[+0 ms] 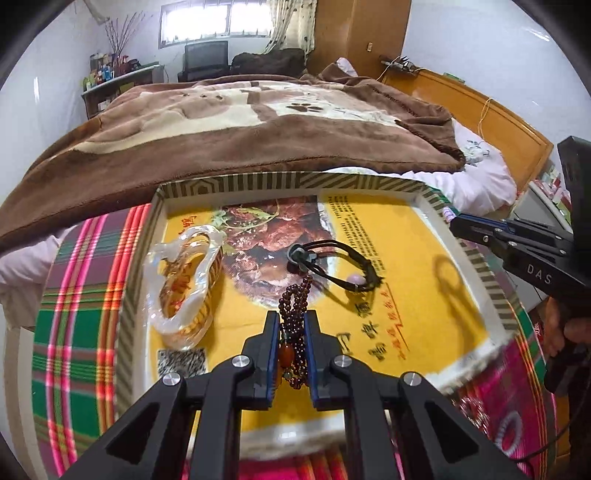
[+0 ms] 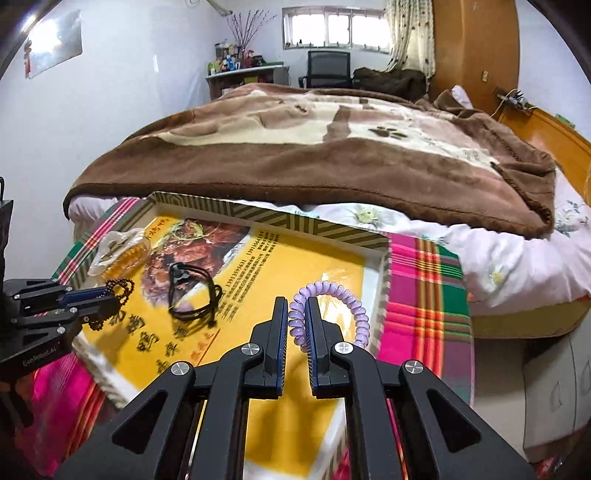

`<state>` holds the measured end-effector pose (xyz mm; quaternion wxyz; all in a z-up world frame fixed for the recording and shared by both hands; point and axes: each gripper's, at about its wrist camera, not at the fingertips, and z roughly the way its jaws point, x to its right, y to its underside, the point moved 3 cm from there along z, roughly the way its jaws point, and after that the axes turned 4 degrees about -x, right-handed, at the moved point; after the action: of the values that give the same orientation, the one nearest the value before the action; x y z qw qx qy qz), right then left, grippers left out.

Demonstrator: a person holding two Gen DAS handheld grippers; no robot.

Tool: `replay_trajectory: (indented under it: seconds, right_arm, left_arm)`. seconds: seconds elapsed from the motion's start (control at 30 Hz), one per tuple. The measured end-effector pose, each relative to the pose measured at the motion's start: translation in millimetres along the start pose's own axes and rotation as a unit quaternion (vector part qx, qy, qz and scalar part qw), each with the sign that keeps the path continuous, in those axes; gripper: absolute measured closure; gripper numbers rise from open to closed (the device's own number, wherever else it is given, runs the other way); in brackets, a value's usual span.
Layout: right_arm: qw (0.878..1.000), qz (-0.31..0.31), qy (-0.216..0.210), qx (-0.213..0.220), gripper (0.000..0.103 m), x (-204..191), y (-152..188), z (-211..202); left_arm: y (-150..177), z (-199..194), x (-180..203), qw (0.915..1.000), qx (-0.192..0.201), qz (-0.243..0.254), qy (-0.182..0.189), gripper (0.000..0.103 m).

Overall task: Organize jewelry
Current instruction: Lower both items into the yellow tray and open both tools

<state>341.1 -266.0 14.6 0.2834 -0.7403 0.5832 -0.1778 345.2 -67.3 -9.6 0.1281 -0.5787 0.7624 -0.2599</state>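
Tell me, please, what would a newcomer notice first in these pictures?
First the yellow printed tray on the plaid cloth, before a bed. The left claw pinches dark red beads; the right claw pinches a lilac coil band. A black cord bracelet lies in the middle.

Ahead I see a bed under a brown and cream fleece blanket (image 1: 229,122), white walls (image 2: 129,85), a bright barred window (image 2: 336,31), an orange wooden headboard (image 1: 480,114) to the right.
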Motion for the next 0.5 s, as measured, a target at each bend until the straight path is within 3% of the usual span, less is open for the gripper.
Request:
replay_trajectory:
  seconds: [0.5]
  right_arm:
    - [0.997,-0.052,0.024,-0.047,0.094,-7,-20,56]
  left_arm:
    - [-8,32,-3,0.9997,-0.017,0.005,-0.017,0.089]
